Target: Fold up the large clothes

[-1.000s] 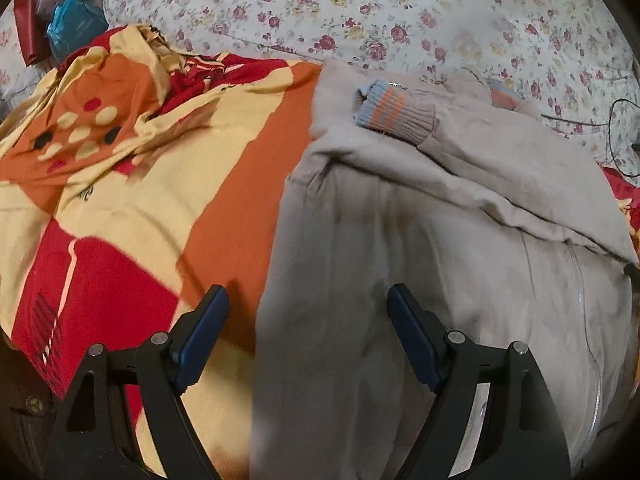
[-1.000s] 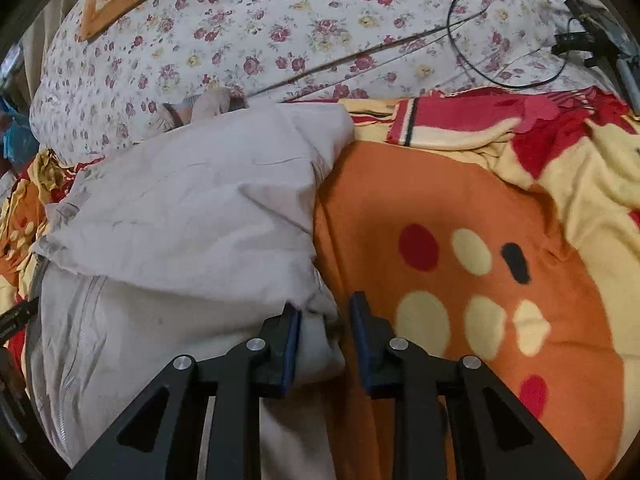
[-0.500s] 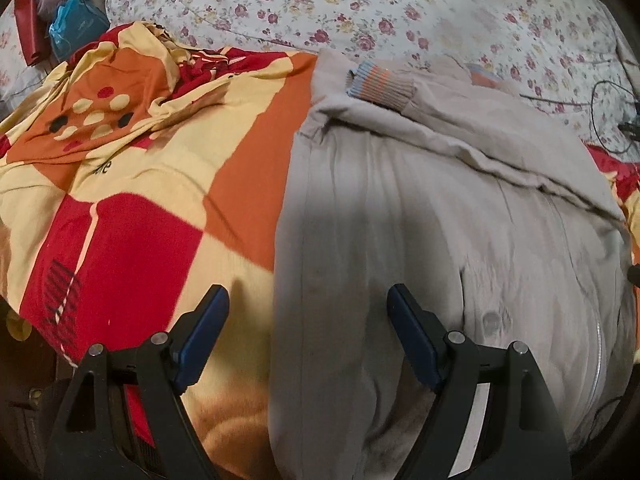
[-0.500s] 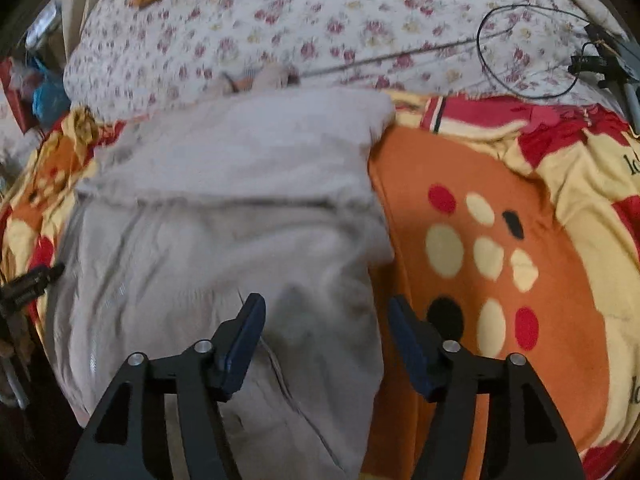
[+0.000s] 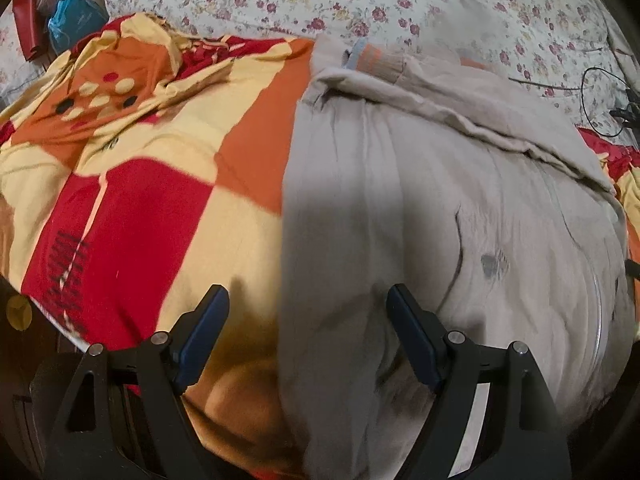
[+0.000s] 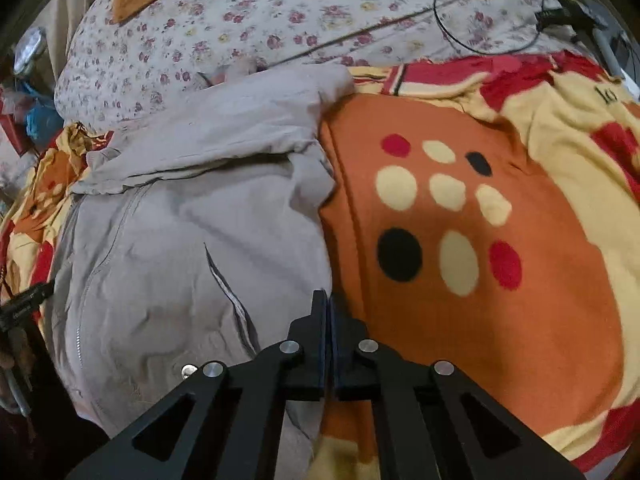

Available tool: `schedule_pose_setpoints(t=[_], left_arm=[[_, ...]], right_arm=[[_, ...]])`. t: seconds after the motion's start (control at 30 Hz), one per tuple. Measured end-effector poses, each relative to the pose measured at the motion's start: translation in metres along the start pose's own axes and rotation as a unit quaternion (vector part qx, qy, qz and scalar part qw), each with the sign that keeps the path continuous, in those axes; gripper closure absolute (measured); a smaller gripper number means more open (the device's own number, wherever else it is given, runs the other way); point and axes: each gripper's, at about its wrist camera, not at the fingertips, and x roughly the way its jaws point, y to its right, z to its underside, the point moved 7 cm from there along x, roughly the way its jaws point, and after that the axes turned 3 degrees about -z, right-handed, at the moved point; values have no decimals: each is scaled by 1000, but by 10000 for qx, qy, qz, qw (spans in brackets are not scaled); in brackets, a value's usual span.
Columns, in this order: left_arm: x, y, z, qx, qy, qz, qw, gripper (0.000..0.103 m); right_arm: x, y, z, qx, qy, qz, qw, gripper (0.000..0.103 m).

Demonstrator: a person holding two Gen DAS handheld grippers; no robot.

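In the left wrist view the left claw (image 5: pixel 308 336) gapes wide and empty astride the jacket's (image 5: pixel 440 208) left edge at lower centre, its length running away up-frame, while the right claw (image 6: pixel 327 312) is closed, empty, at its right edge.

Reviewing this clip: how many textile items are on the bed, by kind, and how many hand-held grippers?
Beige jackets: 1
Orange, red and yellow blankets: 1
Floral quilts: 1
Hand-held grippers, left open, right shut: 2
Total: 5
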Motion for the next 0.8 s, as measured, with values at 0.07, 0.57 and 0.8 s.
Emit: schedule_pose_setpoints(t=[0.07, 0.57, 0.8], left_arm=[[-3, -3, 10, 15, -73, 95, 9999, 22], [-10, -6, 73, -122, -649, 737, 9951, 21], [-8, -10, 95, -213, -958, 793, 9920, 21]], right_arm=[[-11, -4, 3, 13, 53, -251, 9997, 95], [-16, -29, 89, 58, -1323, -1528, 9793, 39], [-11, -52, 108, -347, -1677, -1738, 9698, 39]])
